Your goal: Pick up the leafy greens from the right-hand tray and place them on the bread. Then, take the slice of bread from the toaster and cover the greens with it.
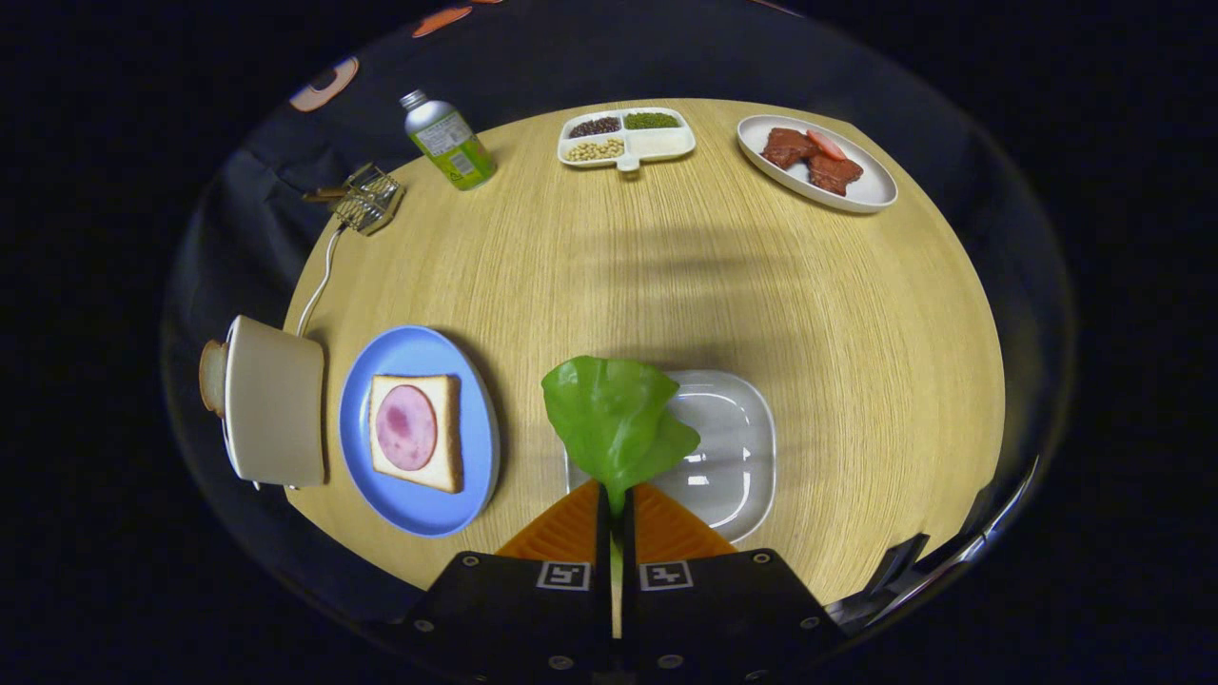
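Observation:
My gripper is shut on the stalk end of a green lettuce leaf, which stands up from the fingers and hangs above the left part of a pale grey tray. Left of the fingers lies a blue plate with a slice of bread topped by a round of ham. Further left stands a cream toaster, seen from above, with a bread slice poking out at its far side.
Across the round wooden table sit a divided white dish of beans, an oval plate with meat pieces, a green-labelled bottle and a small wire rack. The toaster's white cord runs toward the rack.

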